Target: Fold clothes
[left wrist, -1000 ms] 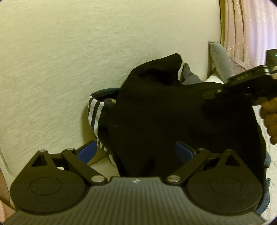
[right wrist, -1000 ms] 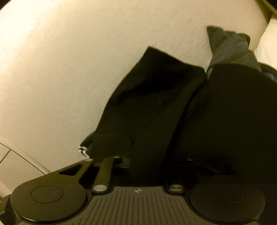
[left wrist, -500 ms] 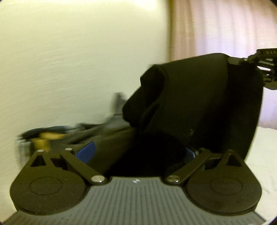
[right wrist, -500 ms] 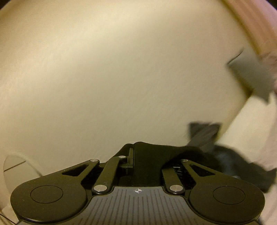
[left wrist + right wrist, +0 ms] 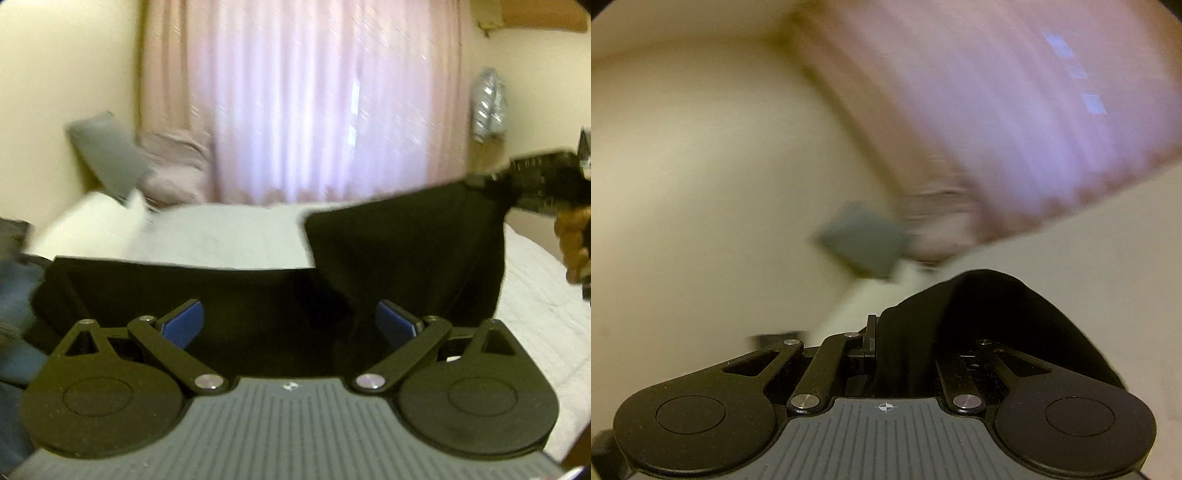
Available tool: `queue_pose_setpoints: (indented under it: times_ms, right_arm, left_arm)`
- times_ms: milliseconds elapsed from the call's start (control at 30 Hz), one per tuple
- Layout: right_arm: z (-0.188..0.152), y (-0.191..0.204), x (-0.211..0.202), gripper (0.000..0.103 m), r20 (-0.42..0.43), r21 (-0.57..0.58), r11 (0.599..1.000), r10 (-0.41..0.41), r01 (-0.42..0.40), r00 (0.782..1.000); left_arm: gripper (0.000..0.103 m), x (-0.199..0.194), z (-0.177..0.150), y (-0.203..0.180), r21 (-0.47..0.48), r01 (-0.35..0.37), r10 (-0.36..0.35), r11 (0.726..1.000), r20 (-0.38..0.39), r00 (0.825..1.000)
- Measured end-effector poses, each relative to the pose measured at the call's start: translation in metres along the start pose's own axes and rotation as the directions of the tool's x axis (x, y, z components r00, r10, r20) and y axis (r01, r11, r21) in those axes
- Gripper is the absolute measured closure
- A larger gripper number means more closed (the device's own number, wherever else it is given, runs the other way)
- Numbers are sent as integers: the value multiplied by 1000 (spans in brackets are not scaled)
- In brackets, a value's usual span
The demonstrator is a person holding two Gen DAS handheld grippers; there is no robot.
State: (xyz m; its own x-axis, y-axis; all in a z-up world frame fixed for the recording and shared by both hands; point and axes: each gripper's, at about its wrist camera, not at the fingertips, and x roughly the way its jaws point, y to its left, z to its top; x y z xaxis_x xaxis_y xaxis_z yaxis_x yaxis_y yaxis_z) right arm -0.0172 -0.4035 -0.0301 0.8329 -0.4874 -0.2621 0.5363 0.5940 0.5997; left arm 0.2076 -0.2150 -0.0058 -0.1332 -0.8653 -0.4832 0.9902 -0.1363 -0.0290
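A black garment (image 5: 406, 251) hangs stretched over the white bed (image 5: 221, 236). Its far corner is pinched by my right gripper (image 5: 532, 181) at the right edge of the left wrist view, with a hand (image 5: 572, 240) below it. In the right wrist view, my right gripper (image 5: 875, 343) is shut on a bunched fold of the black garment (image 5: 979, 314). My left gripper (image 5: 288, 325) stands open. Its blue pads (image 5: 181, 325) are wide apart, and the near part of the black cloth lies between and beyond them without being pressed.
A grey pillow (image 5: 107, 158) and a pink bundle (image 5: 173, 166) lie at the head of the bed. Behind them hangs a pink curtain (image 5: 314, 103). Blue clothes (image 5: 14, 295) sit at the left edge. A silvery item (image 5: 487, 103) hangs on the right wall.
Both views have swung from the cream wall and clothes pile towards the curtain and bed. The black garment has come off the pile, carried right and stretched out by the right gripper.
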Motion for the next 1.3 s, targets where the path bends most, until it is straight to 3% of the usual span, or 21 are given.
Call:
queue_pose_setpoints:
  times_ms: [133,267,367,433,500,533,600,700,767,800,833,900,967,1033,1100,1133,1200,1267,1300]
  right_arm:
    - [13,-134,-78,97,5,62,980,-188,187,982]
    - [7,-233,-152,96,-42,44,936,-346,348,937]
    - [-38,-289,-206,95,-135,67,884,-452,464,882]
    - [-76,-333,-240,93,-223,154,819,-516,553,827]
    - [-110,-366,-272,86,-279,249,756,-542,605,793]
    - [-127,-376,-287,72,-307,265,732,-553,627,775]
    - [-148,-389,-313,72,-354,303,701,-546,646,759]
    - [-161,-384,-322,70,-372,367,667,-534,648,759]
    - [-166,-378,-328,69,-362,456,634,-509,624,781]
    - [-169,-377,-331,69,-354,505,615,-492,606,795]
    - [-176,-382,-334,64,-340,580,588,-454,564,823]
    - [-187,-389,-345,59,-311,707,517,-384,482,869]
    - [-197,-395,-357,58,-287,798,440,-323,412,902]
    - [-194,-396,-364,58,-314,777,451,-326,438,892]
    - [-194,-402,-379,37,-283,828,392,-326,402,902]
    - [-187,-404,-387,20,-271,816,402,-368,415,889]
    - [-161,-409,-399,19,-214,758,504,-407,414,888]
    - [-132,-423,-411,19,-166,733,564,-392,380,905]
    - [-117,-432,-414,19,-169,702,593,-399,394,901]
  left_arm:
    - [5,47,-7,-97,-9,49,-49,999,-87,995]
    - [5,92,-17,-179,-10,136,-135,991,-199,971]
    - [5,120,-26,-223,38,204,-187,978,-264,946]
    - [5,134,-31,-245,69,247,-216,967,-300,929]
    - [5,146,-36,-261,94,288,-242,953,-336,910]
    - [5,151,-40,-266,109,307,-251,945,-354,901]
    - [5,160,-48,-273,136,340,-269,931,-377,887]
    - [5,175,-55,-278,155,384,-300,910,-391,870]
    - [5,186,-59,-280,151,411,-326,899,-398,858]
    - [5,193,-61,-283,148,423,-336,894,-402,852]
    - [5,200,-64,-286,144,434,-346,889,-406,846]
    - [5,207,-67,-293,130,453,-364,882,-421,831]
    - [5,212,-69,-301,131,467,-373,875,-432,821]
    - [5,217,-70,-311,148,476,-374,867,-438,818]
    - [5,221,-67,-320,156,475,-371,866,-436,820]
    - [5,224,-66,-325,160,474,-369,866,-435,821]
    - [5,227,-64,-336,163,456,-351,875,-435,829]
    - [5,236,-63,-352,164,430,-325,888,-436,839]
    - [5,240,-62,-360,165,416,-312,894,-437,844]
